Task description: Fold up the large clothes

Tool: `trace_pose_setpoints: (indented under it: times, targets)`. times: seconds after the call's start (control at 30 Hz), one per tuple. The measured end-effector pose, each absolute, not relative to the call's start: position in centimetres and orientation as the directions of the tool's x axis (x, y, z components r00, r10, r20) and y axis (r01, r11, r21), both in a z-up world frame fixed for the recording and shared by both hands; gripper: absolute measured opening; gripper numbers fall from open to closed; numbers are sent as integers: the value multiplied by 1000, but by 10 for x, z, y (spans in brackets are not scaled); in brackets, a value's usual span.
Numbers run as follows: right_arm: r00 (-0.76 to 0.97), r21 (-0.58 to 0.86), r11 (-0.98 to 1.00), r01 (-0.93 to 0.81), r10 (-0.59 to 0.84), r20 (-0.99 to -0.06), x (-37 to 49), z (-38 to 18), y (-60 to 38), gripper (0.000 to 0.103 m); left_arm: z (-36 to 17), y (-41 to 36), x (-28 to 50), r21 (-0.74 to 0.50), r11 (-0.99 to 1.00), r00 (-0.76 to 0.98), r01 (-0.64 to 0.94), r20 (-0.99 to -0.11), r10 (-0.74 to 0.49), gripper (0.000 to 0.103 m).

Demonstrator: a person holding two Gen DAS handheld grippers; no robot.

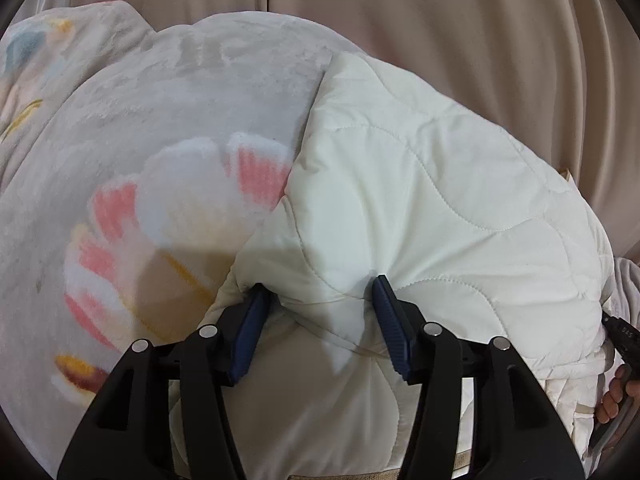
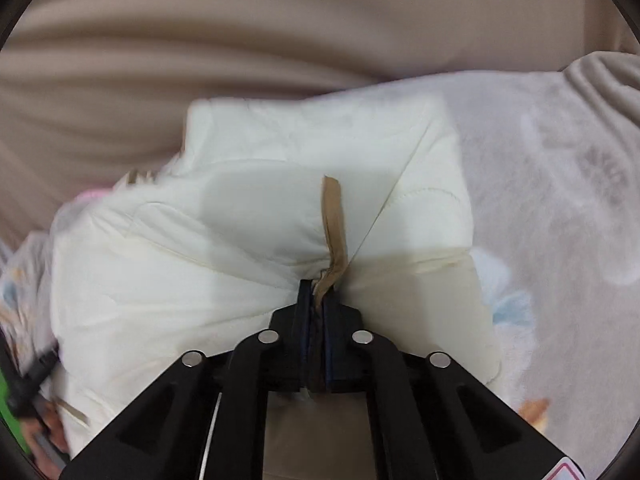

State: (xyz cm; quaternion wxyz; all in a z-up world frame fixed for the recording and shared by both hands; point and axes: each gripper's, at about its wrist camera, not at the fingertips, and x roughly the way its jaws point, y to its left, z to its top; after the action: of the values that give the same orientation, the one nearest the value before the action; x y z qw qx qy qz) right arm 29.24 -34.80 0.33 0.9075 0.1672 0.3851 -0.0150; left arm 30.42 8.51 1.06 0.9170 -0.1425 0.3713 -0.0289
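Beige curtain folds [image 1: 460, 40] fill the background of both views. Before them a grey fleece blanket [image 1: 180, 120] with a pink and white flower print covers the surface, and the cream quilted garment [image 1: 420, 208] lies bunched on top of it, to the right in the left wrist view.

Left gripper [image 1: 318, 300]: fingers [image 1: 390, 328] spread wide apart, a thick fold of the quilted garment bulging between them; both blue pads press into the fabric. Whether the fold is actually gripped cannot be told.

Right gripper [image 2: 317, 294]: fingers [image 2: 304, 312] drawn nearly together, clamped on the garment's edge where a tan strip of trim [image 2: 333, 224] runs up from between the tips. Cloth puckers toward that point.

At the right edge of the left wrist view, the person's right hand [image 1: 614, 396] shows below the garment, around a black handle. The right wrist view is blurred.
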Motion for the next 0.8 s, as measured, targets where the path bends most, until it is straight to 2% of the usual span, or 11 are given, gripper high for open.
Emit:
trace_pose_setpoints:
  times: [0.13, 0.23, 0.3, 0.4, 0.5, 0.57, 0.67, 0.8]
  targets:
    - [717, 287, 936, 202, 58, -694, 264, 31, -344, 9, 15, 96, 299, -334, 942, 727, -37, -656, -204, 52]
    - [735, 275, 942, 192, 47, -676, 228, 48, -331, 17, 31, 104, 274, -332, 943, 723, -34, -660, -206, 57]
    - [711, 251, 959, 130, 87, -698, 203, 52, -318, 17, 43, 100, 253, -335, 942, 720, 13, -650, -241, 58]
    - [685, 215, 975, 59, 117, -719, 180, 49, -300, 17, 52, 73, 234, -273, 958, 693, 84, -675, -253, 59]
    - [612, 179, 983, 33, 122, -781, 188, 25, -269, 17, 35, 41, 229, -176, 975, 627, 134, -747, -221, 60]
    - [553, 150, 988, 27, 110, -826, 182, 6, -257, 14, 23, 38, 222, -131, 983, 621, 132, -761, -185, 59]
    - [570, 113, 994, 8, 88, -817, 153, 2, -252, 14, 19, 46, 200, -117, 981, 630, 157, -753, -190, 60]
    - [538, 141, 990, -29, 134, -832, 100, -3, -257, 12, 7, 59, 167, -88, 974, 633, 207, -747, -202, 63]
